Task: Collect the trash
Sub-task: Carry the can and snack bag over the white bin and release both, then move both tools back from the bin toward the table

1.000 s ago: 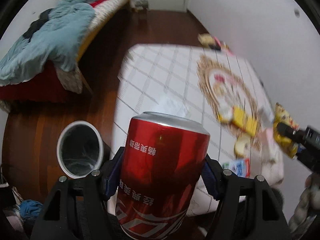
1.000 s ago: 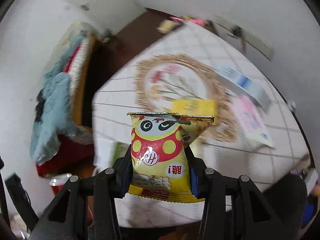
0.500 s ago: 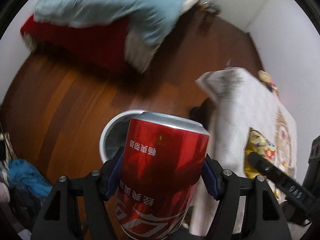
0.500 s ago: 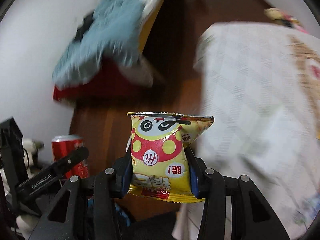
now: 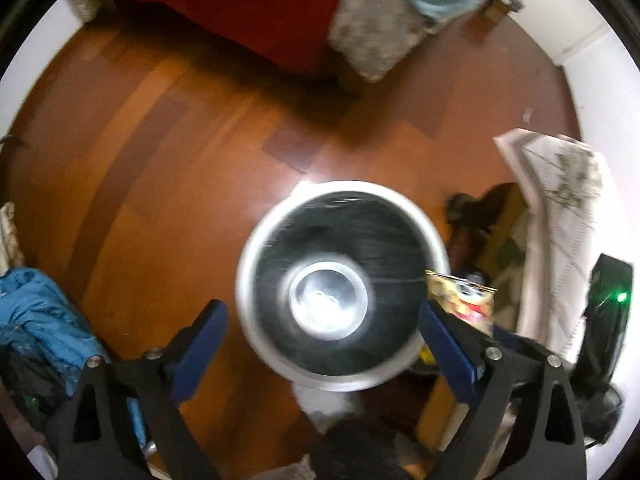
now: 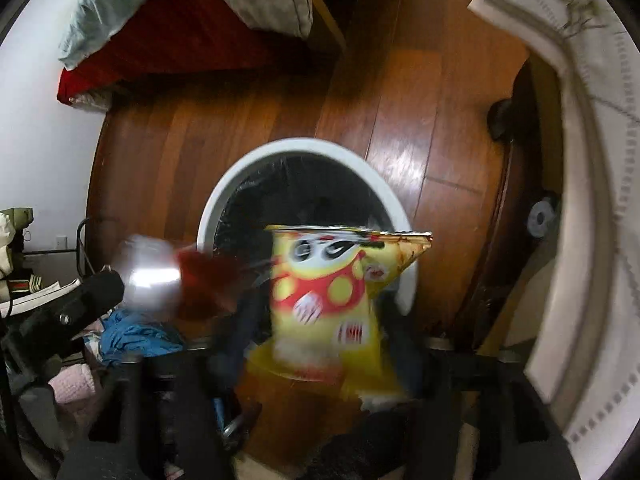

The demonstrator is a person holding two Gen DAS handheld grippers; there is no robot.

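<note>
My left gripper (image 5: 320, 344) is open above the white-rimmed bin (image 5: 256, 248) with a black liner. The red can (image 5: 328, 300) is loose and blurred, seen end-on over the bin mouth; in the right wrist view the can (image 6: 172, 280) is a blurred streak in the air beside the bin rim (image 6: 304, 148). My right gripper (image 6: 316, 344) is blurred, with the yellow and red snack bag (image 6: 328, 292) between its fingers, just above the near side of the bin. The snack bag (image 5: 464, 300) also shows at the bin's right edge in the left wrist view.
The bin stands on a brown wooden floor (image 5: 160, 160). The table with its white checked cloth (image 6: 592, 160) is to the right. A bed with red and light blue covers (image 6: 180, 20) is beyond. Blue clothing (image 5: 40, 320) lies on the floor at left.
Both grippers have swung from the table down over the bin. My left gripper has opened and let go of the red can, which is falling. The snack bag now hangs over the bin.
</note>
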